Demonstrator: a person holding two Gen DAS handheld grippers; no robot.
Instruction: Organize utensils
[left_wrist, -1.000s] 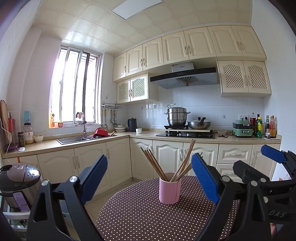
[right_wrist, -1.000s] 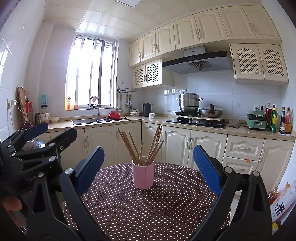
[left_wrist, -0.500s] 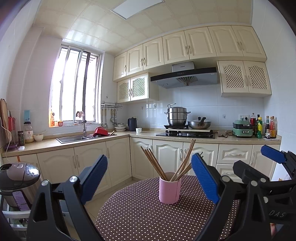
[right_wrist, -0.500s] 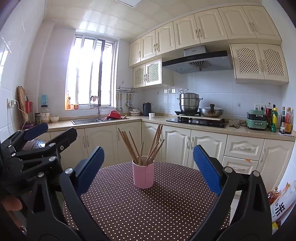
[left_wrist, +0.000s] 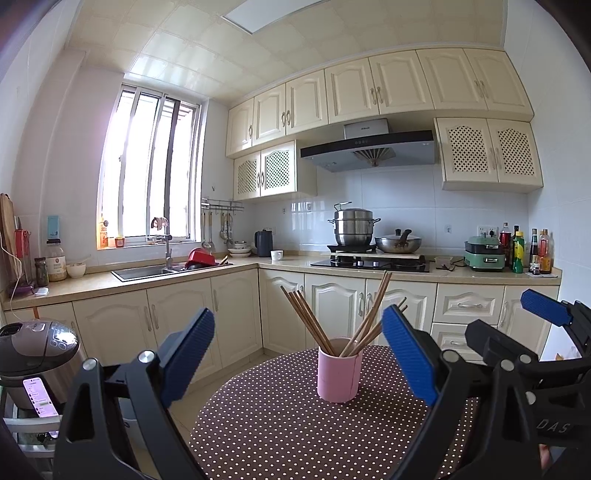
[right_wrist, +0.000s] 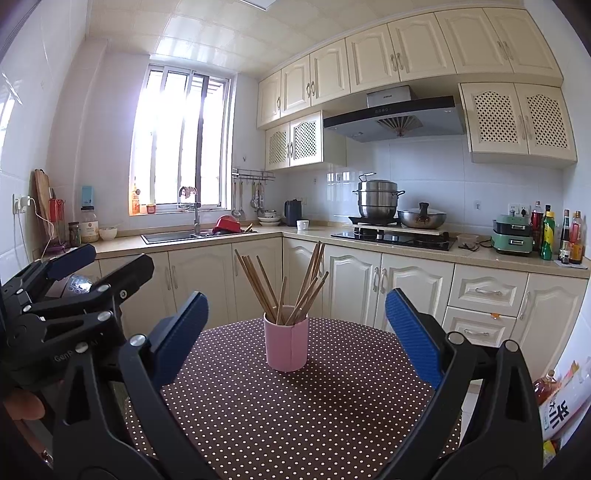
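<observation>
A pink cylindrical cup (right_wrist: 286, 343) stands upright on a round tabletop (right_wrist: 332, 406) covered in a brown cloth with white dots, framed between the blue-padded fingers of the right gripper (right_wrist: 295, 332), whose fingers are spread wide apart and hold nothing. A bundle of brown wooden chopsticks (right_wrist: 280, 284) rises from the cup, fanned into two leaning groups, one tilting left and one right, with a shorter stick between them.

In the left wrist view, the left gripper (left_wrist: 299, 350) is likewise spread wide and empty, with the pink cup (left_wrist: 338, 369) ahead of it, nearer its right finger than its left, and the chopsticks (left_wrist: 332, 317) splaying above the rim. The right gripper (left_wrist: 524, 354) shows beyond that right finger, at the frame's edge.

Both grippers are apart from the cup, neither touching it. Beyond the fingers runs a cream-cabinet kitchen counter (right_wrist: 369, 238).
</observation>
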